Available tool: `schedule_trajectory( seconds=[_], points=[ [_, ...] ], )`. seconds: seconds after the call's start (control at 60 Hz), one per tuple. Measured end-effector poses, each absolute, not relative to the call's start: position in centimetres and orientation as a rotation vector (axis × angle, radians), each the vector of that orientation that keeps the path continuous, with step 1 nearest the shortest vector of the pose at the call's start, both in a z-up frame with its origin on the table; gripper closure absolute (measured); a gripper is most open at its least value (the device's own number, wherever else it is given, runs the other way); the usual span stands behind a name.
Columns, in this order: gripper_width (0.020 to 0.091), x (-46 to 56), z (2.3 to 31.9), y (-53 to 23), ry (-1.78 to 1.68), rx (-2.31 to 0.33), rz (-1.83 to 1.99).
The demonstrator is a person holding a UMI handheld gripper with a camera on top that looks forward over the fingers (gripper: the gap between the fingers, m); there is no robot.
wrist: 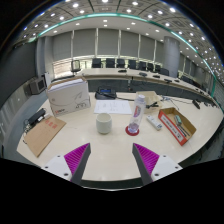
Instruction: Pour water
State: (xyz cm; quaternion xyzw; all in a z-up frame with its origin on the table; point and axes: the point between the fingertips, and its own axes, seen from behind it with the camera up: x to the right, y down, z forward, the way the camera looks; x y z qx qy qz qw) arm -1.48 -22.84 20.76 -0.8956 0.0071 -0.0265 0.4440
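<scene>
A white cup stands on the pale table, beyond my fingers and a little left of the middle. To its right stands a clear bottle with a pink base, upright. My gripper hovers over the near part of the table with its fingers spread wide apart; the magenta pads face each other and nothing lies between them. Both the cup and the bottle are well ahead of the fingertips.
A white box sits at the back left, a brown cardboard sheet at the near left. An open red box lies at the right, a small white item beside it. Papers lie behind the cup. Desks with monitors stand beyond.
</scene>
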Motion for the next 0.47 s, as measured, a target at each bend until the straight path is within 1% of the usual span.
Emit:
schedule_trajectory(
  seconds=[0.217, 0.467],
  points=[
    [0.0244, -3.9, 21.6, -26.3, 0.007, -2.223, -0.078],
    [0.0243, -4.3, 23.6, -26.4, -0.032, -2.18, -0.143]
  ],
)
